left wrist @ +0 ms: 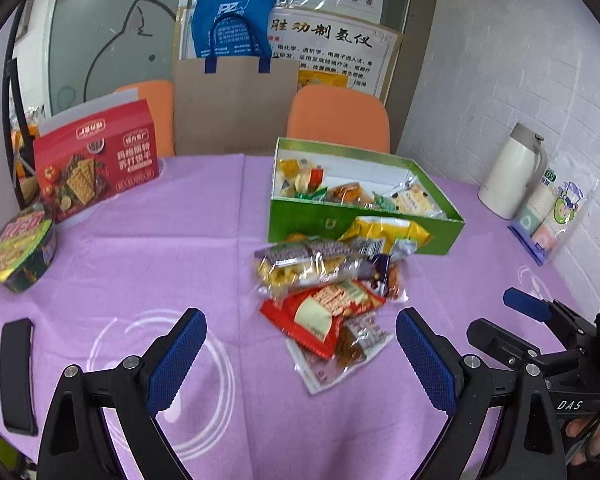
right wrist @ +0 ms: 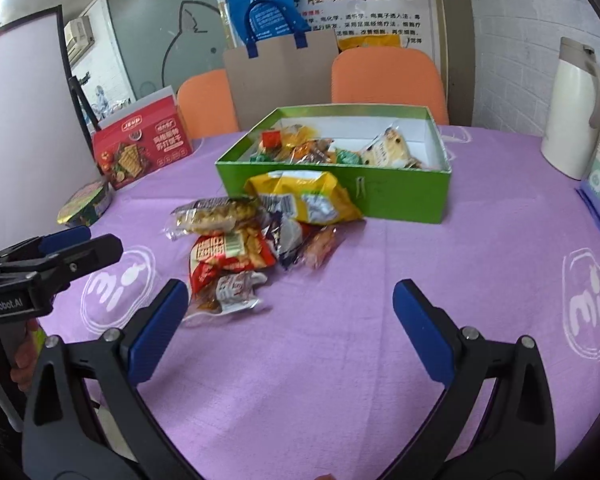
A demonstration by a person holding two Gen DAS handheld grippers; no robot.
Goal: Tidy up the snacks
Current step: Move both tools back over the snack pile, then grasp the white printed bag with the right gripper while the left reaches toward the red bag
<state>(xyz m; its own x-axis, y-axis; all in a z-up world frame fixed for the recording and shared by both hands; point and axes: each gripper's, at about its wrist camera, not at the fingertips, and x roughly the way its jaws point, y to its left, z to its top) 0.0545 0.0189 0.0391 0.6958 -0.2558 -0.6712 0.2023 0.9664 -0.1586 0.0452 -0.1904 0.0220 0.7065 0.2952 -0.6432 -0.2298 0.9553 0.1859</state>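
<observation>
Purple tablecloth (left wrist: 148, 248) across the whole round table, white brick wall at 3 o'clock. Behind, at 12 o'clock: two orange chairs (left wrist: 340, 116), a blue tote bag (left wrist: 232, 20) on brown cardboard, a printed poster. Green box (right wrist: 400, 196) open-topped just past table centre, small wrapped snacks inside. Loose snack pile (left wrist: 324, 292) touching the box's near wall: yellow bag (right wrist: 304, 196) on top, red packet (left wrist: 324, 316) nearest. Red cracker box (left wrist: 96, 160) upright at 10 o'clock, noodle bowl (left wrist: 20, 248) just beside it. White thermos (left wrist: 512, 172) at 2 o'clock. Seen from the left wrist only: black flat object (left wrist: 16, 372) at 8 o'clock. Seen from the right wrist only: white board at 9 o'clock. Left gripper (left wrist: 300, 360) spread wide, holding nothing, near the pile. Right gripper (right wrist: 288, 328) likewise wide apart, empty.
</observation>
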